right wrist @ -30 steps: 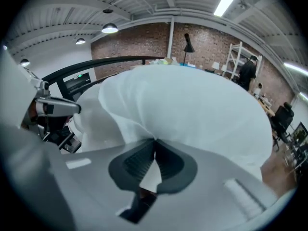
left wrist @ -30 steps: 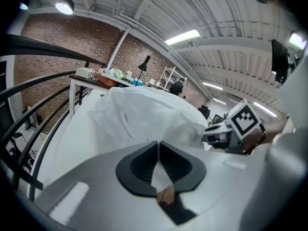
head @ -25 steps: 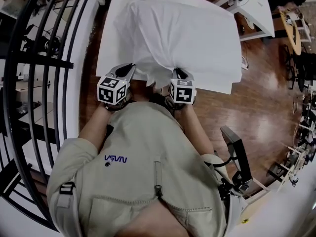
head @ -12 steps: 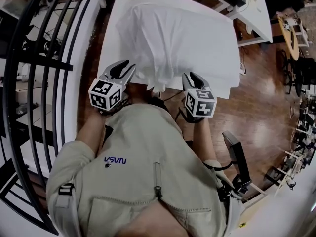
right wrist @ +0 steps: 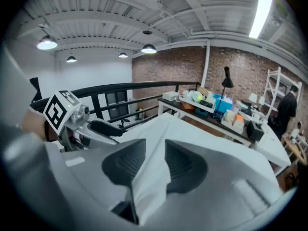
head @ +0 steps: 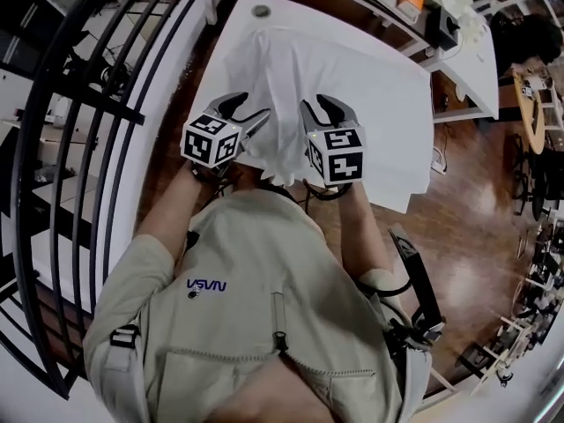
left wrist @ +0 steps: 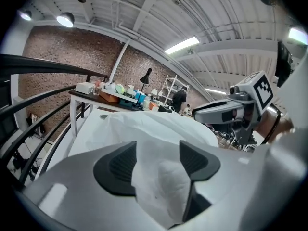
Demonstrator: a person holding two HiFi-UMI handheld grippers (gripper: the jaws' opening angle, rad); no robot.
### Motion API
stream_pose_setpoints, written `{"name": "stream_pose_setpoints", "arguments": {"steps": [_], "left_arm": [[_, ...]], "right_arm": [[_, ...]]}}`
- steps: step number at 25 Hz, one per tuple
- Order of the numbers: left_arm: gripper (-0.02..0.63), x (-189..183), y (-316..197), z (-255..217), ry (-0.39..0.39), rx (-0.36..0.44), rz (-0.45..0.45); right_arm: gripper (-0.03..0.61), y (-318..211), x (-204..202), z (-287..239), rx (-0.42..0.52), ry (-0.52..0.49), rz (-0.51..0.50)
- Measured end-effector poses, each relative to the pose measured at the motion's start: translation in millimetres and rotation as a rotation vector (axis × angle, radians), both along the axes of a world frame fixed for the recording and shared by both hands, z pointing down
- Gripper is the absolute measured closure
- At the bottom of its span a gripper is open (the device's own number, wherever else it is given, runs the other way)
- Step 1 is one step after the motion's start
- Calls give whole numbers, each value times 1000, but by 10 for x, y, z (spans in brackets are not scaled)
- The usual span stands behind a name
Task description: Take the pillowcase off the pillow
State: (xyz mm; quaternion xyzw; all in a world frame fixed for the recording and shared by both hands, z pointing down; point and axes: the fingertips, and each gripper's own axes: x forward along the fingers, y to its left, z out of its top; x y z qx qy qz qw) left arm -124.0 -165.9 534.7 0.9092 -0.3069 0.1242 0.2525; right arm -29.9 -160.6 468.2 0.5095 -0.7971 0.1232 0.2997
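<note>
The pillow (head: 352,82) lies on the bench (head: 240,33), pillowcase (head: 280,152) apparently still on. Both sets of fingers have just been opening — left gripper (left wrist: 158,150) wide, right gripper (right wrist: 155,146) about halfway — with white cloth loose between them. Pinching pillow along with pillowcase would likely drag both off the near edge.

A white surface (head: 407,135) with a round grommet (head: 260,11) near its far end stands on a glossy wooden floor (head: 480,205). Along its left side runs a black metal railing (left wrist: 48,65) of curved bars. Beyond it, a second white table (right wrist: 211,110) is crowded with small coloured items, with a black desk lamp (right wrist: 226,83) rising over it. Behind that is a brick wall (right wrist: 168,71), a white shelf rack (right wrist: 276,88) and a person in dark clothes (right wrist: 288,107). Dome lamps (right wrist: 46,44) and a fluorescent tube (right wrist: 260,13) hang from the white ribbed ceiling.
</note>
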Motion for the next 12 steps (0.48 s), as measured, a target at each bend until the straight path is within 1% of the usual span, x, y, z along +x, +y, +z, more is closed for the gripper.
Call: {"name": "stream_pose_setpoints", "arguments": {"steps": [4,6,7,9,10,12], "left_arm": [[308,132,-160,239,-66,-77,-2],[312,230,-159,369,-94,-123,30],[343,280,-129,407,-101,-137,54],[449,332,-55,428,-122,-138,91],[493,336,-25,430,-142,-125,99],[562,331,16,438,-189,-85,104]], "right_arm": [[425,-324,-139,189,-40,69,-89],[420,-409,-162,323,-76,136,-138],[419,-427,-169,409,-95,173,-164],[419,-435,-202,600,-121,242,-213],[421,-436,-219,683,-123,275,-234],[451,-445,-234,781,-108,337,-265]]}}
